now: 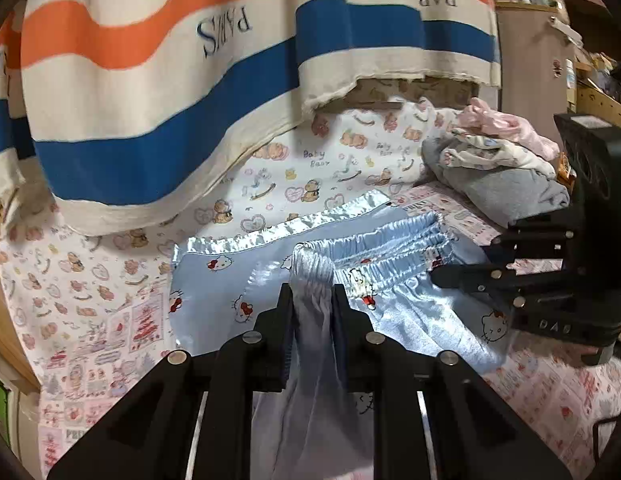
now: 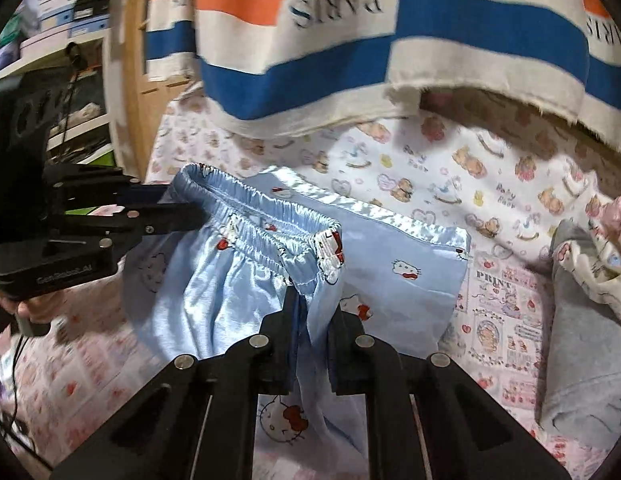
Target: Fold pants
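Light-blue satin pants (image 2: 238,276), cat print, elastic waistband lifted off bedsheet, legs draped.

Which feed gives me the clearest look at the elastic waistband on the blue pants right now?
The right wrist view: the waistband runs nearly whole between the left gripper and the right gripper. The left wrist view shows the waistband bunched and partly hidden behind the fabric that the left gripper pinches.

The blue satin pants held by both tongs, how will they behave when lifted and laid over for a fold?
The blue satin pants are probably very floppy: they sag in soft folds between the left tongs and right tongs. The shiny fabric looks slippery, so it may slide on itself. The gathered elastic waistband will likely bunch rather than lie flat.
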Available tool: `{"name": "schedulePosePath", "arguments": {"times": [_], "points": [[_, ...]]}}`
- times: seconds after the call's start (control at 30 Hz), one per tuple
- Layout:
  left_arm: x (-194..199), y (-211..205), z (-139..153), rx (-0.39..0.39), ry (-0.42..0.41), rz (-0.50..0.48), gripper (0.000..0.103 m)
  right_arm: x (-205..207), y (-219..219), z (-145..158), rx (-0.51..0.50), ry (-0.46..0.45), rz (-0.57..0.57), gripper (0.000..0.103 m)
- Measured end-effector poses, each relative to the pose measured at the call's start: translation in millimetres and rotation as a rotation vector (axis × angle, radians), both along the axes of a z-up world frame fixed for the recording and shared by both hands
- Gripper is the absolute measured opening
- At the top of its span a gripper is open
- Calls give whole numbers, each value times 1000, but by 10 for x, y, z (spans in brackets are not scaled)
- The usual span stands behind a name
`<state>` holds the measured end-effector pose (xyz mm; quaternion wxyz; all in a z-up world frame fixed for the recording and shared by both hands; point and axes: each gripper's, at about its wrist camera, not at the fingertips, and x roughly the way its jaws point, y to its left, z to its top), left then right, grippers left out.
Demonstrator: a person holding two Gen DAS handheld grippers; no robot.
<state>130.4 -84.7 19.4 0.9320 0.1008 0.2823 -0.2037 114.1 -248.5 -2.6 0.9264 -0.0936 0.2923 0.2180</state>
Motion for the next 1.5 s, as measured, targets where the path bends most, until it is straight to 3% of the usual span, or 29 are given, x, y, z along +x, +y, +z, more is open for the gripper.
{"name": "schedulePosePath", "arguments": {"times": [0.17, 0.2, 0.23, 0.4, 0.43, 0.47, 0.5, 0.57, 0.63, 0.67, 0.8, 0.97, 1.1, 1.17, 1.2, 1.23, 1.27, 1.3, 1.33, 1.37, 1.5], "points": [[191, 5, -201, 6, 57, 10, 20, 172, -24, -152, 15, 39, -42, 12], [205, 10, -237, 15, 70, 15, 26, 192, -33, -171, 10, 43, -53, 12], [216, 24, -264, 30, 79, 33, 41, 211, -47, -176, 9, 46, -60, 12], [168, 223, -149, -11, 114, 38, 48, 205, -217, -138, 22, 51, -91, 16], [165, 257, -126, -7, 134, 42, 53, 199, -264, -124, 34, 55, -97, 30], [172, 277, -117, 0, 155, 45, 54, 190, -329, -99, 53, 61, -110, 56], [183, 298, -120, 7, 186, 46, 54, 175, -368, -76, 68, 61, -117, 66], [208, 331, -147, 12, 271, 24, 54, 163, -443, -18, 90, 94, -117, 68], [221, 353, -179, 9, 345, -6, 52, 168, -499, 11, 101, 168, -109, 64], [214, 357, -176, 17, 362, -13, 44, 171, -526, 16, 121, 207, -93, 61], [67, 505, -33, -41, 358, -48, 38, 110, -584, -65, 179, 326, -31, 50], [-19, 580, -217, 2, 387, -24, 38, -7, -657, -190, 145, 315, -59, 48], [26, 646, -390, -49, 410, -17, 38, 10, -717, -254, 190, 342, -53, 48], [34, 658, -432, -66, 408, -24, 34, 15, -700, -264, 189, 337, -50, 38], [29, 659, -436, -72, 401, -27, 26, 16, -694, -264, 188, 328, -53, 35], [19, 654, -435, -74, 395, -36, 7, 15, -698, -259, 193, 315, -60, 34], [14, 648, -435, -76, 394, -45, 2, 12, -704, -253, 202, 301, -63, 32], [4, 647, -431, -82, 391, -52, 2, 12, -706, -252, 212, 291, -62, 28], [-8, 646, -421, -81, 380, -48, 2, 15, -702, -256, 217, 287, -56, 10], [-23, 644, -404, -72, 366, -44, 2, 13, -691, -261, 217, 277, -57, 3], [-72, 685, -300, -62, 300, -24, 2, 1, -643, -254, 168, 233, -76, 1]]}}
